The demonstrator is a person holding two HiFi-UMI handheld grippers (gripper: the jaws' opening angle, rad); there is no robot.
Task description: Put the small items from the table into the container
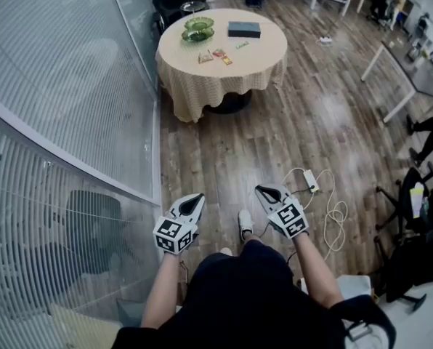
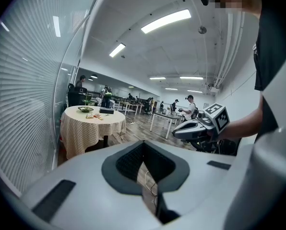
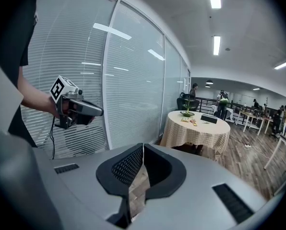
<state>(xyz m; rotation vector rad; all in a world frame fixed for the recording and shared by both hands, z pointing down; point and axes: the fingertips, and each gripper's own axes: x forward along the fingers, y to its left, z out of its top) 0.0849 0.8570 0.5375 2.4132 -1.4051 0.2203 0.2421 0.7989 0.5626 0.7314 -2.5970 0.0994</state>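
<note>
A round table [image 1: 202,82] with a checked cloth stands far ahead across the wooden floor. On it are a green glass dish [image 1: 198,29], a dark flat box [image 1: 244,29] and small packets [image 1: 205,57] [image 1: 221,55] [image 1: 243,45]. My left gripper [image 1: 192,202] and right gripper [image 1: 267,192] hang side by side in front of my body, well short of the table. Both are shut with nothing between the jaws. The left gripper view shows its closed tips [image 2: 143,143] and the table [image 2: 88,126] beyond them. In the right gripper view the jaws [image 3: 143,146] also meet, with the table [image 3: 196,133] in the distance.
A glass wall with blinds [image 1: 64,122] runs along the left. A power strip with a white cable [image 1: 312,182] lies on the floor to the right. A white desk [image 1: 409,75] and an office chair [image 1: 420,202] stand further right. People stand in the background.
</note>
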